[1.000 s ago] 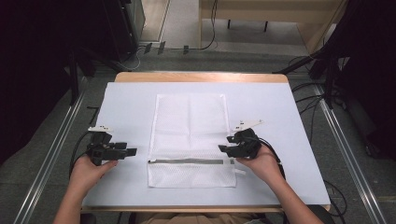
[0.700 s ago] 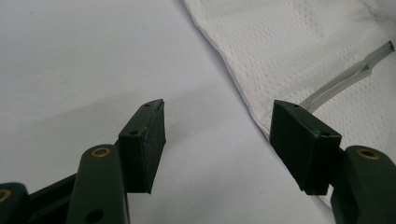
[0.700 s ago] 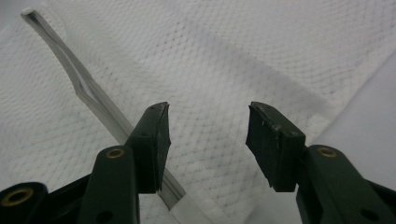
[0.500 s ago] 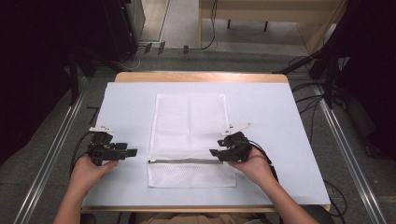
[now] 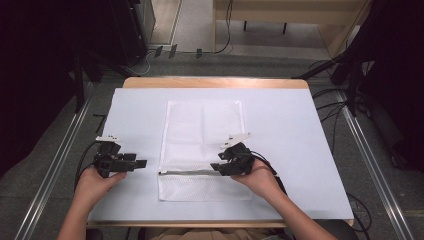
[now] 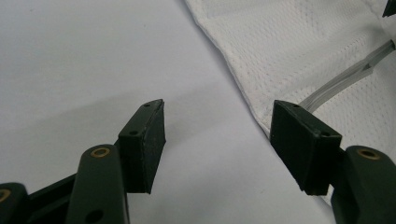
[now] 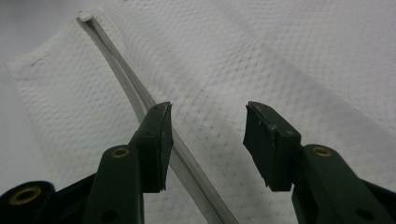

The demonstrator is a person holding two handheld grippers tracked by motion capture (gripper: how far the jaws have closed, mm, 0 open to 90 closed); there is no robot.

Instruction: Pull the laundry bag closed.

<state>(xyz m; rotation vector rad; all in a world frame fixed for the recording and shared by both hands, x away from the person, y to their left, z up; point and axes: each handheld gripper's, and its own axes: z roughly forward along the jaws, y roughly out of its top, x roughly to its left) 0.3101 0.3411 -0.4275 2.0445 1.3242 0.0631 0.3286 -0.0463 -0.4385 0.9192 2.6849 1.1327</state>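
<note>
A white mesh bag (image 5: 202, 140) lies flat in the middle of the table, with a grey zipper (image 5: 185, 172) running across it near the front end. My right gripper (image 5: 216, 165) hovers open over the bag's right part, close to the zipper's right end. In the right gripper view the zipper (image 7: 121, 70) passes under the left jaw of the right gripper (image 7: 208, 140), and mesh lies between the jaws. My left gripper (image 5: 144, 163) stands open on the bare cover just left of the bag. In the left gripper view the left gripper (image 6: 217, 140) holds nothing, with the bag's edge (image 6: 303, 51) beside its right jaw.
A white cover (image 5: 300, 150) spreads over the wooden table (image 5: 215, 82). Metal rails (image 5: 370, 165) run along both sides of the table, with cables on the floor beyond. Dark equipment stands at the far left.
My right gripper has moved left, from the bag's right edge to over the mesh at the zipper. The left gripper and the bag have stayed put.
</note>
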